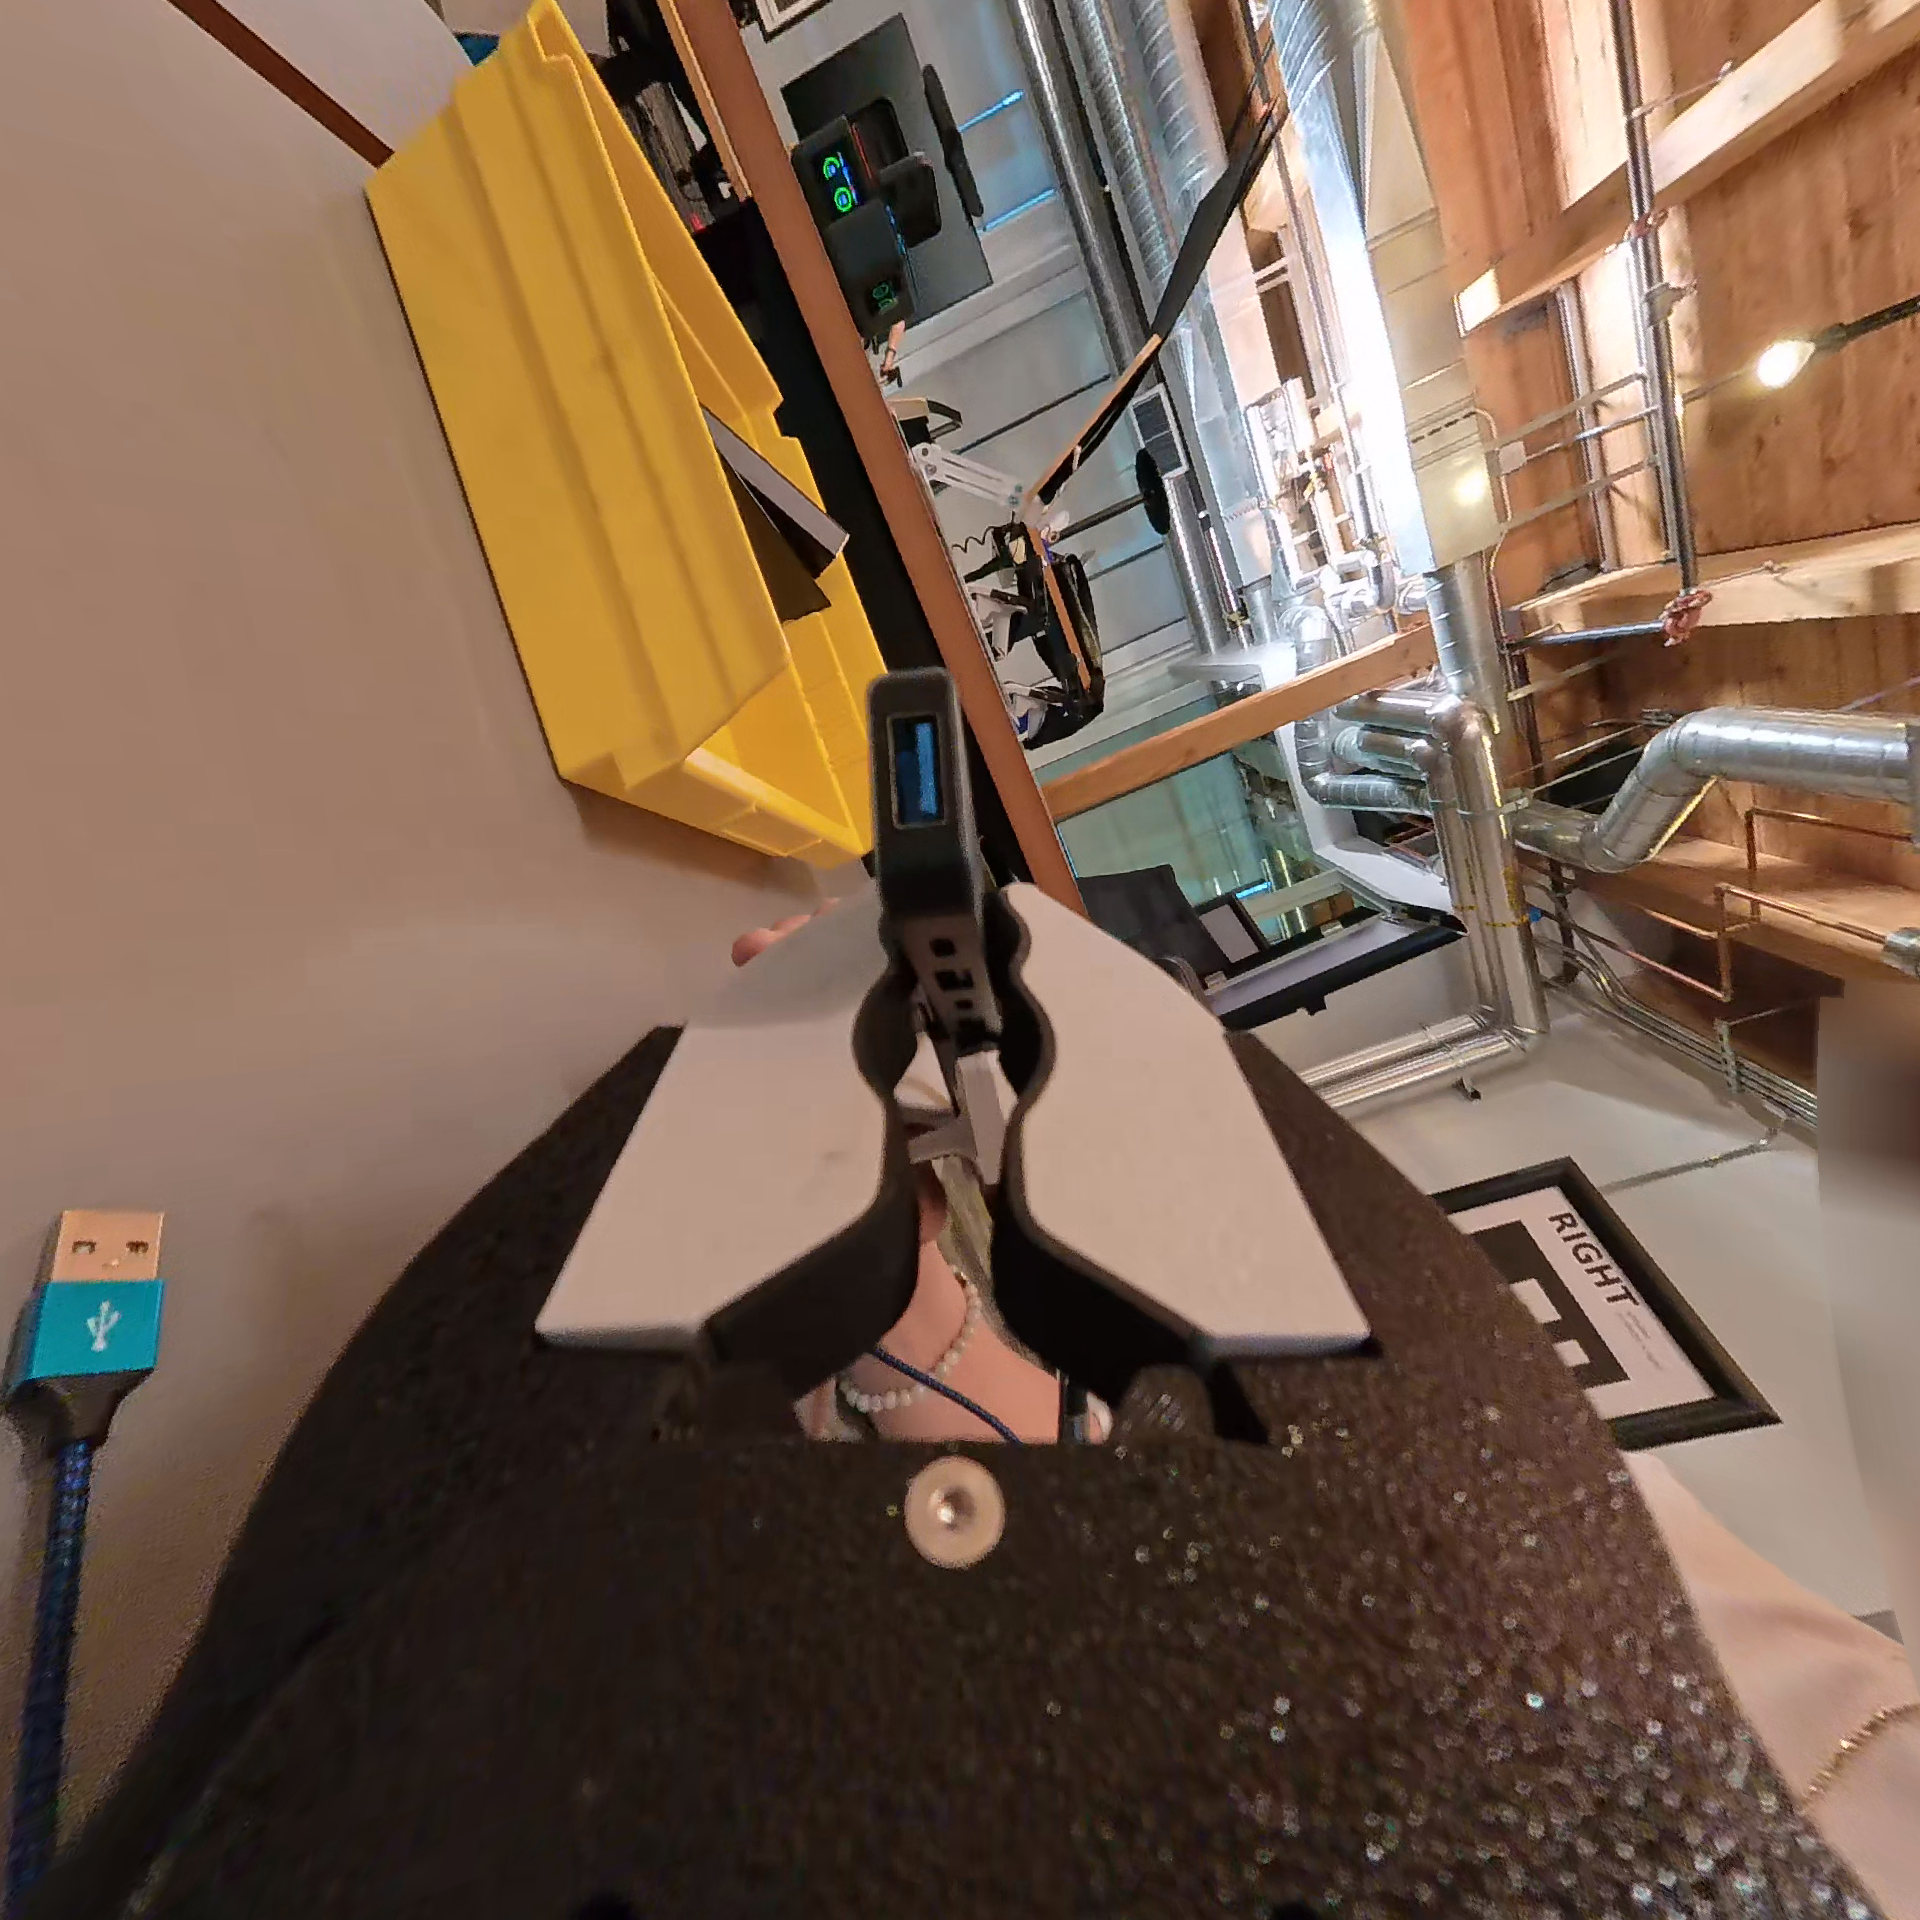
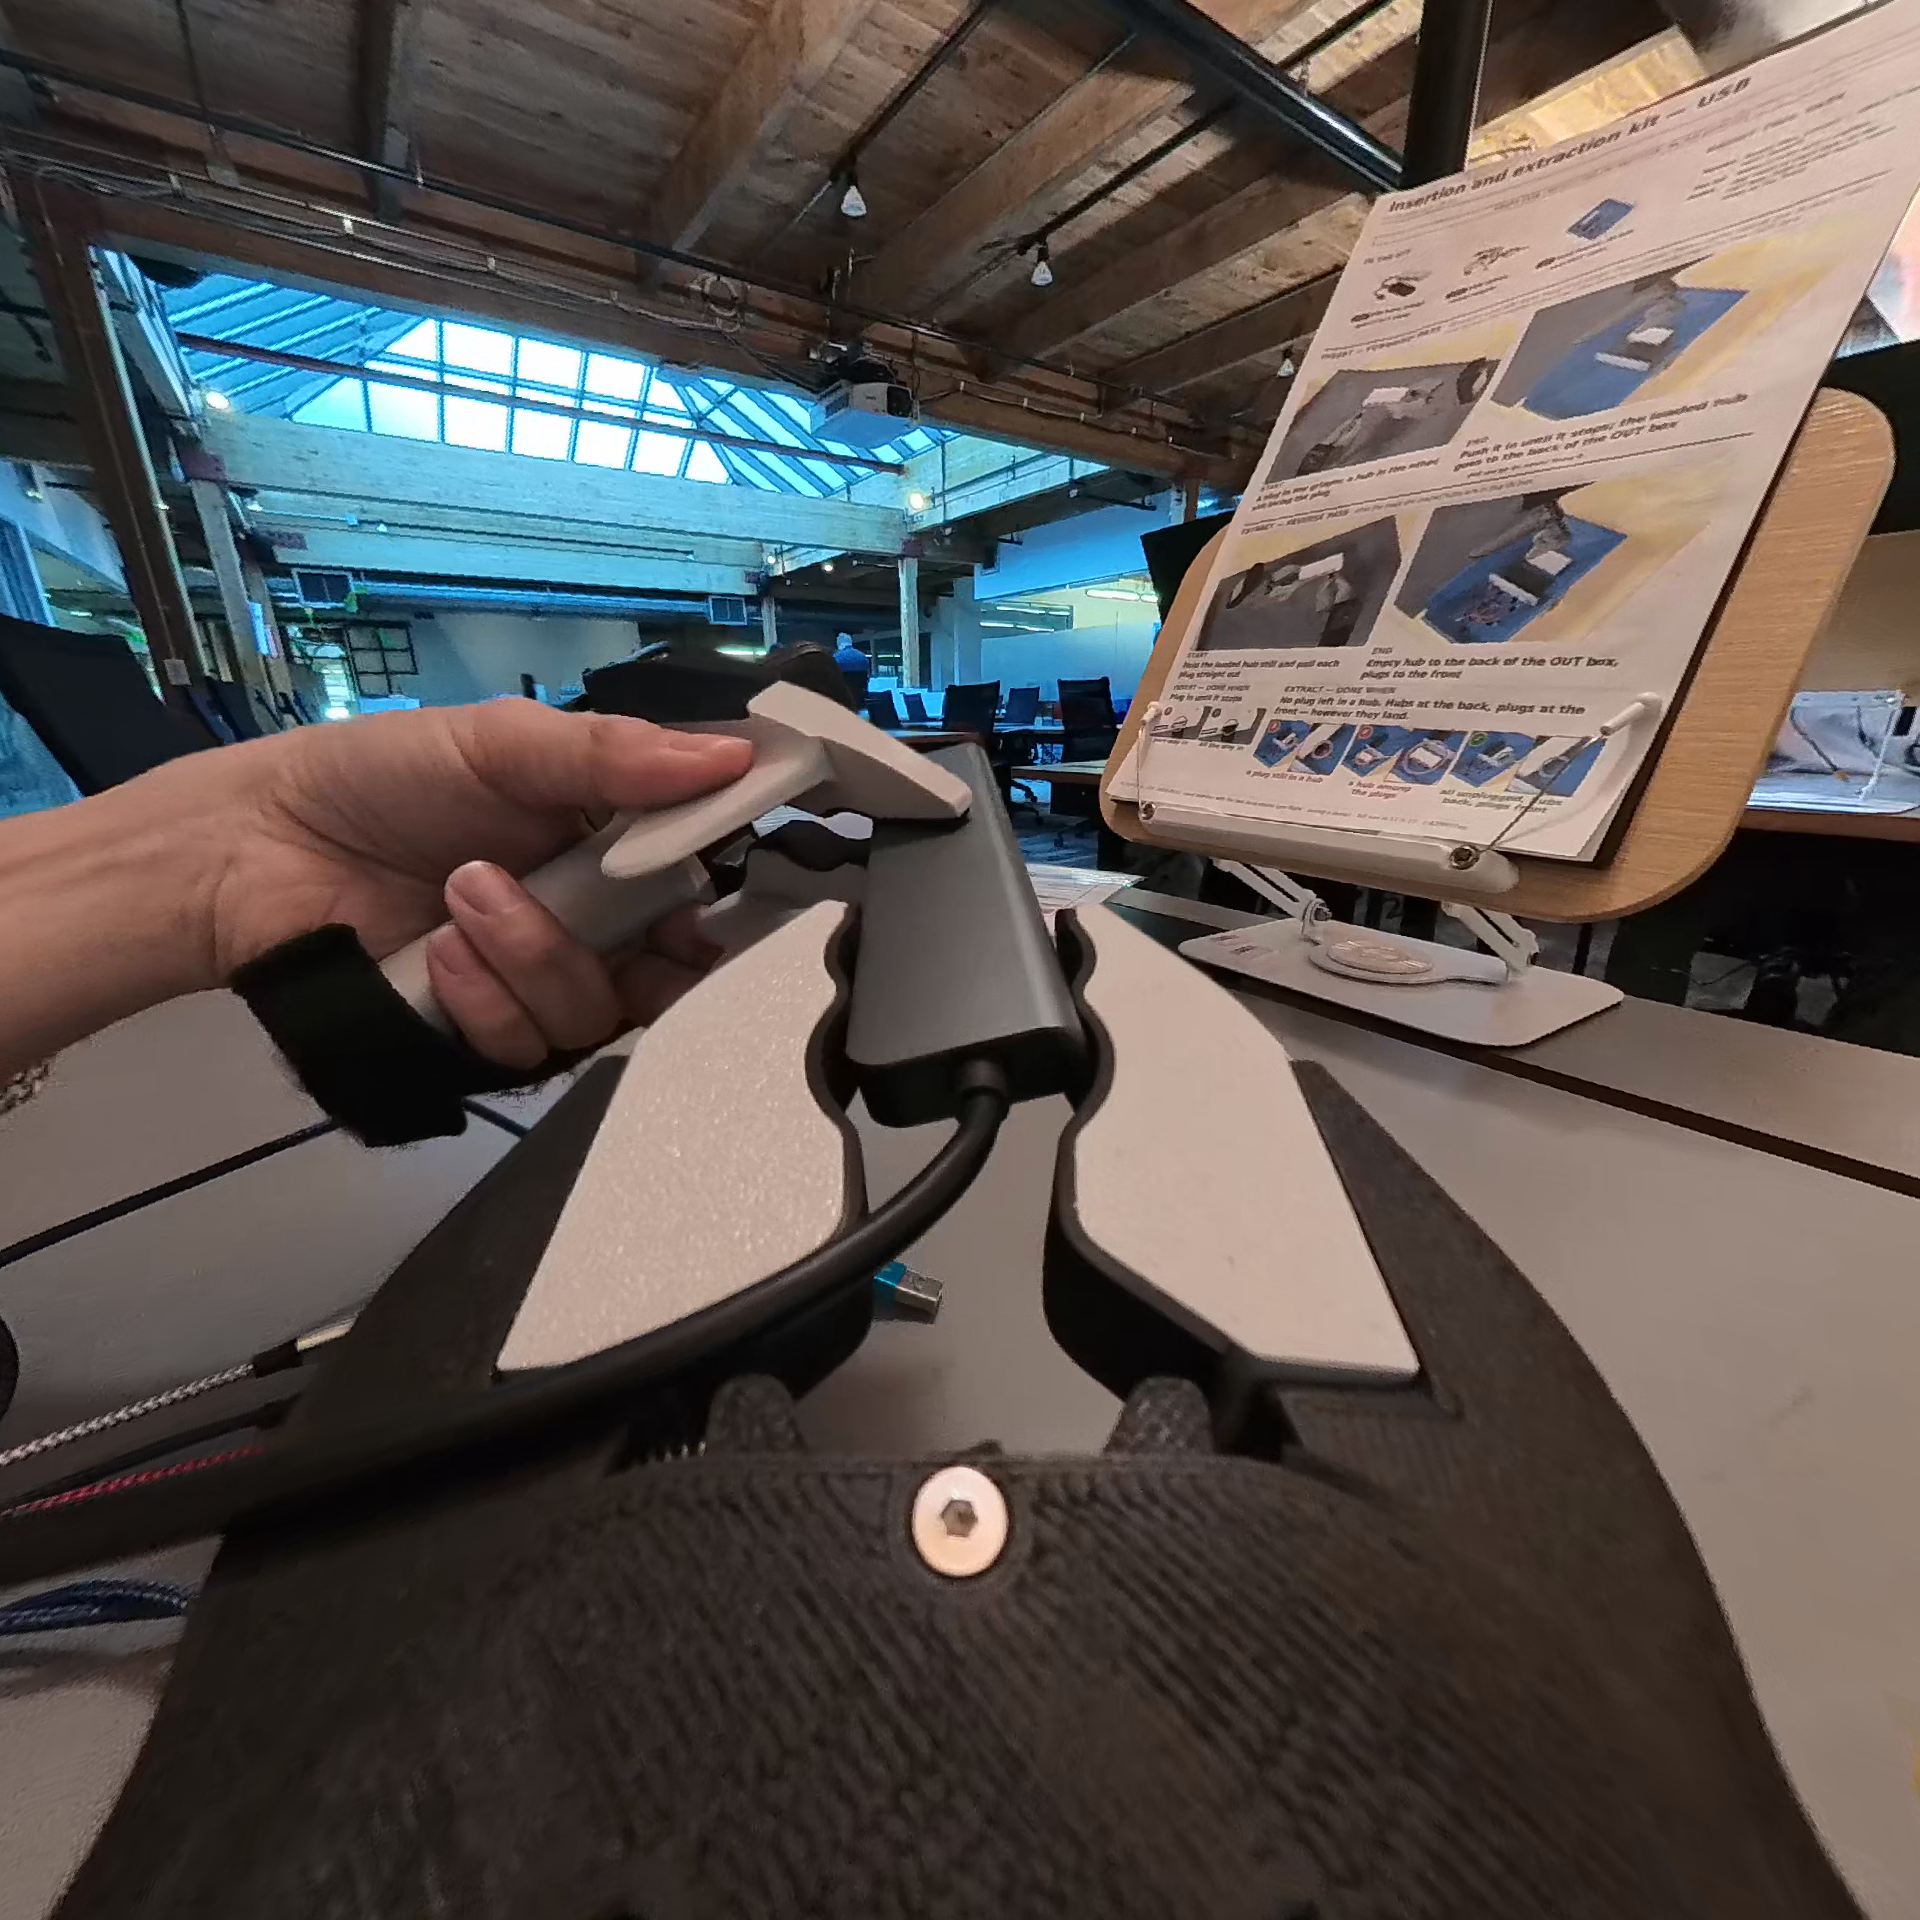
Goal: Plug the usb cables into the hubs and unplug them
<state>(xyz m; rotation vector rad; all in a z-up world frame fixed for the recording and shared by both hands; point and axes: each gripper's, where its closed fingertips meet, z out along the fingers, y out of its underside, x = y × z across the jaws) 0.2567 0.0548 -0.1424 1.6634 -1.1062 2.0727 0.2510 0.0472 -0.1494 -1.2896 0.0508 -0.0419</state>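
My left gripper [image 1: 940, 977] is shut on a dark grey USB hub [image 1: 920, 790], held above the table with its blue port end pointing away from me. In the right wrist view my right gripper [image 2: 961, 997] closes on the sides of the same hub [image 2: 956, 914] at its cable end. The left gripper [image 2: 831, 769], held by a hand [image 2: 395, 831], clamps the far end. The hub's black cable [image 2: 831, 1247] curves down to the left. A blue USB plug [image 1: 99, 1309] lies loose on the table; it also shows in the right wrist view [image 2: 909, 1294].
A yellow bin [image 1: 582, 416] stands on the table beyond the hub. A wooden stand with an instruction sheet [image 2: 1507, 623] is at the right. Several braided cables [image 2: 125, 1455] lie at the left on the grey table [image 2: 1662, 1299]. Only a small space, under 4 cm, lies between the two pairs of fingers. Left tips and right tips are each some 15 cm from the blue USB plug [image 1: 99, 1309].
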